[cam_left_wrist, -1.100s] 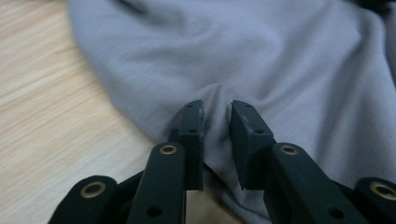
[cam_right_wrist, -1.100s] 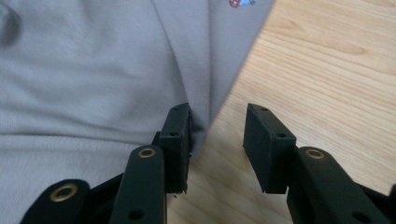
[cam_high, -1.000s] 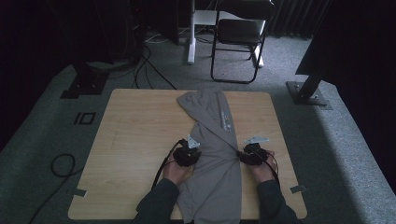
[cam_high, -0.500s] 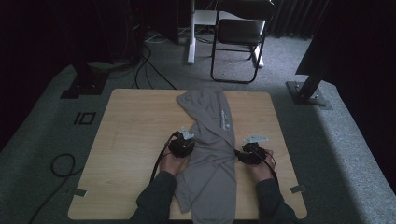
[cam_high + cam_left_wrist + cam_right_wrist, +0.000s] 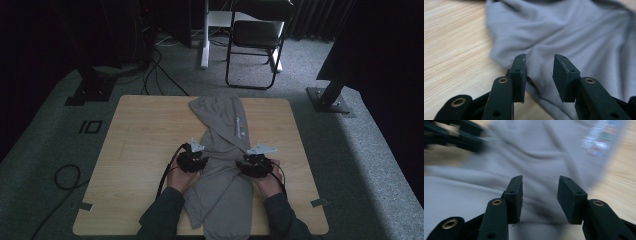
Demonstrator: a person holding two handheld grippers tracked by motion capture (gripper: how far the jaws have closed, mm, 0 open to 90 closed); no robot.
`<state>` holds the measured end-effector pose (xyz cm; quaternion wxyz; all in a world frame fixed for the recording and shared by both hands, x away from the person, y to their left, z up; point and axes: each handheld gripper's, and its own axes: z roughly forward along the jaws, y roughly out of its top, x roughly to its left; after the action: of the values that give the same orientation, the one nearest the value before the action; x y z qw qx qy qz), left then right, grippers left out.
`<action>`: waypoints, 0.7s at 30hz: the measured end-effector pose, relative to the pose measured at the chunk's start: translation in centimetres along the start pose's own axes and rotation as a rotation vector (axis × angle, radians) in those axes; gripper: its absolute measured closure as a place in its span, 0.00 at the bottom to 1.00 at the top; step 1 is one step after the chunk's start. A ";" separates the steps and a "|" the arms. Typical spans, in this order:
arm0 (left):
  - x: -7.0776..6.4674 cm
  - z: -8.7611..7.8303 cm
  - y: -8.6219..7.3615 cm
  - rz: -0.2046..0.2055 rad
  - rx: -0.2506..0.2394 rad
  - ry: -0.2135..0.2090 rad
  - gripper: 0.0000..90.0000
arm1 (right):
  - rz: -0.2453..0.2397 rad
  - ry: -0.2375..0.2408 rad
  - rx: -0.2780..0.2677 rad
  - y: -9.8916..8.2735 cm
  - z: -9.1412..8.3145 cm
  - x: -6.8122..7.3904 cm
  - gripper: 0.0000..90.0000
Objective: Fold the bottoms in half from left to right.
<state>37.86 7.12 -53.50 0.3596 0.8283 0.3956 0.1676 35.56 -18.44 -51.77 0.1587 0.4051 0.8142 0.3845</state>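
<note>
The grey trousers (image 5: 222,165) are lying lengthwise down the desk (image 5: 140,150), running between both tools. The left tool (image 5: 192,161), jaws just opening and gripping nothing, is sitting at the cloth's left edge. The right tool (image 5: 255,165) is hovering spread and empty over its right side.

The middle of the pale wooden tabletop (image 5: 145,150) is covered from the far edge to the near edge by a long, rumpled grey cloth garment (image 5: 222,150), and its folds lie under both claws. Bare wood is left open to the left and right of the garment. Beyond the far edge, a black folding chair (image 5: 255,45) stands on the grey carpet (image 5: 350,150).
</note>
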 end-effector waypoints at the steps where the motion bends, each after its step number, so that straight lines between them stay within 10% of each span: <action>1: -0.2 -0.1 0.0 0.014 -0.002 -0.014 0.72 | -0.016 0.022 0.001 0.1 0.2 0.7 0.61; 11: -1.0 1.3 -0.2 0.069 0.046 -0.004 0.90 | -0.136 0.073 0.070 -0.3 3.2 3.8 0.60; 15: -0.9 1.5 0.0 0.073 0.050 0.009 0.96 | -0.137 0.068 0.103 -0.6 3.4 3.6 0.92; 21: -0.7 1.5 0.1 0.071 0.052 0.014 0.97 | -0.161 0.094 0.092 -1.9 0.6 3.6 0.96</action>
<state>38.31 5.83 -54.52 0.3291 0.8497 0.3727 0.1756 32.62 -16.00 -53.43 0.1321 0.3268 0.8674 0.3513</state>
